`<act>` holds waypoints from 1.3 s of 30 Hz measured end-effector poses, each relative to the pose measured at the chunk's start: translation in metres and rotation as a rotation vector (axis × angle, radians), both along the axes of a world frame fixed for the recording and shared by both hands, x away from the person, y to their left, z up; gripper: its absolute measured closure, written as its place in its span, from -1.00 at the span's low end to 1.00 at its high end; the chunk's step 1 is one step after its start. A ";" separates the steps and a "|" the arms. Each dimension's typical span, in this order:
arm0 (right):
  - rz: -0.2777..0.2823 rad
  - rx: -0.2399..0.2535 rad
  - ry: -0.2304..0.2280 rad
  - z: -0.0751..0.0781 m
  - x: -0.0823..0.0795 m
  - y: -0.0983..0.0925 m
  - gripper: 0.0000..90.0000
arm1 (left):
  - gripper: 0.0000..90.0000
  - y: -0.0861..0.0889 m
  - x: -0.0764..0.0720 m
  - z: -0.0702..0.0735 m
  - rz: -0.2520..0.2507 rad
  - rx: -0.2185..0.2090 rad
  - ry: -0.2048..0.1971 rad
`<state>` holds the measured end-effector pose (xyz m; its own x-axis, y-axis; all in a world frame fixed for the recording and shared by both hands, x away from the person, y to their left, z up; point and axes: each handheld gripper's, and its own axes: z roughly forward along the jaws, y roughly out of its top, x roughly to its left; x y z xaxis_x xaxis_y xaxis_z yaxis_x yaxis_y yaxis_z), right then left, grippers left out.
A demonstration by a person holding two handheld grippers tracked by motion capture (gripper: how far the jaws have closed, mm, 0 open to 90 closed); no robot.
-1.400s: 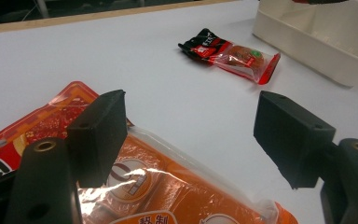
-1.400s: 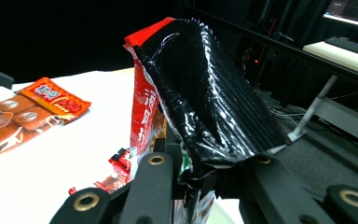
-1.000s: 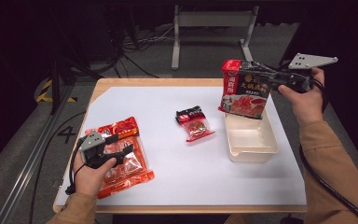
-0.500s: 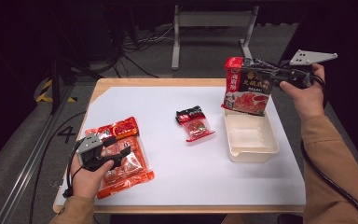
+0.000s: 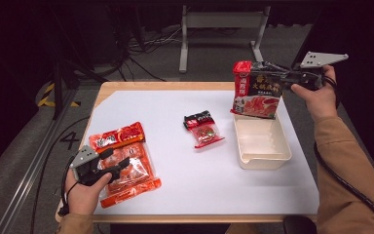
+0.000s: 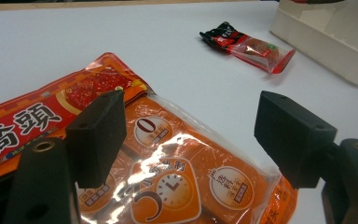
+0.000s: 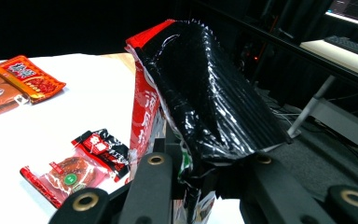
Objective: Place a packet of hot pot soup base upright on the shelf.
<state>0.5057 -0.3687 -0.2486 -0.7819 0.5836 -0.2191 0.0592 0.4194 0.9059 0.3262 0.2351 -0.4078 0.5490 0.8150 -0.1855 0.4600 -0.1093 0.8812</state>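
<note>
My right gripper [image 5: 283, 78] is shut on the top edge of a red and black food bag [image 5: 256, 95], which hangs above the far end of a cream plastic tub [image 5: 263, 158]. In the right gripper view the bag [image 7: 200, 98] stands crumpled between the jaws. My left gripper [image 5: 119, 163] rests open over a large orange packet [image 5: 131, 146] at the table's near left. Its pads [image 6: 98, 135] hover just above the clear orange wrapper [image 6: 186, 172] without pressing it. A small red and black snack packet [image 5: 203, 129] lies at mid-table.
White sheet covers the wooden table [image 5: 165, 86]. The tub sits at the right side with bare sheet around it. A metal stand [image 5: 219, 29] and cables lie on the floor beyond the far edge. A cable [image 5: 350, 190] trails from the right hand.
The right gripper has carried the bag slightly to the right and a touch lower over the tub's far end. The left gripper has stayed put.
</note>
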 end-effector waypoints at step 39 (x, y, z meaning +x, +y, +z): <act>0.003 -0.052 0.092 -0.050 0.003 0.000 0.69 | -0.42 -0.007 0.005 -0.003 -0.025 0.000 0.017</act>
<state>0.5090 -0.3688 -0.2990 -0.8018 0.5709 -0.1764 0.1394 0.4658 0.8738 0.3309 0.2282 -0.4111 0.5664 0.8007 -0.1950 0.4716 -0.1209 0.8735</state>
